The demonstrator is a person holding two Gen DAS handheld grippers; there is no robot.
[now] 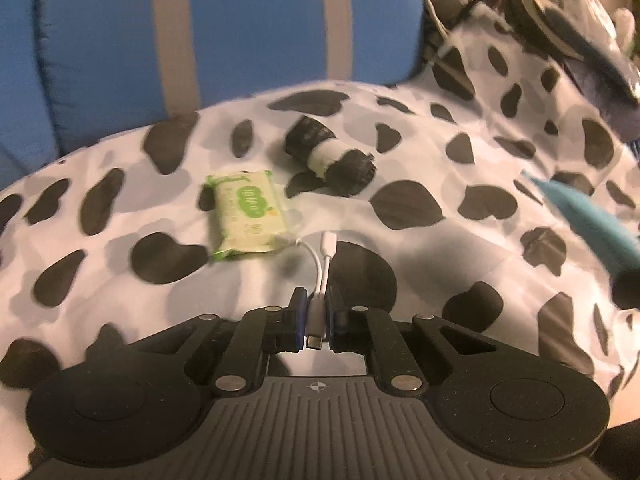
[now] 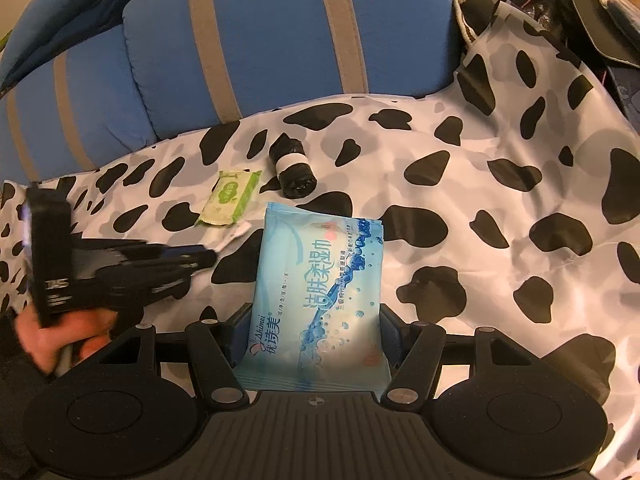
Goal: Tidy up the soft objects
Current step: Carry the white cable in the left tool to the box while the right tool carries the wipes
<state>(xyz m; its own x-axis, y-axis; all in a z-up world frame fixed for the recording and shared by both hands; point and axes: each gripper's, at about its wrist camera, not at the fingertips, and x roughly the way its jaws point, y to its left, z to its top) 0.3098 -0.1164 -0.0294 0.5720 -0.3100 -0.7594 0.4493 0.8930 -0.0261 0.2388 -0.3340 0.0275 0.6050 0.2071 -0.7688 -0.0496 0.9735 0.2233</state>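
cow-print cover (image 2: pixel 500 168) | blue cushion (image 2: pixel 280 40) behind | clutter (image 2: pixel 580 8), possibly bags

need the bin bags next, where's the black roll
In both views the black roll lies mid-cloth, just right of the green wipes pack.

Both views are dim and warm-tinted, with soft indoor light and grainy detail. In the left wrist view most of the scene is smeared by motion: the cow-print sheet (image 1: pixel 440 152) ahead of the jaws is soft, and a blue pack (image 1: pixel 592 220) far to the right of the jaws is a streak. A broad shadow lies just ahead of the jaws. The right wrist view is sharper; the other gripper (image 2: pixel 192 260), left of the jaws, is blurred. Fisheye bending curves the blue cushion (image 2: pixel 280 32) beyond.
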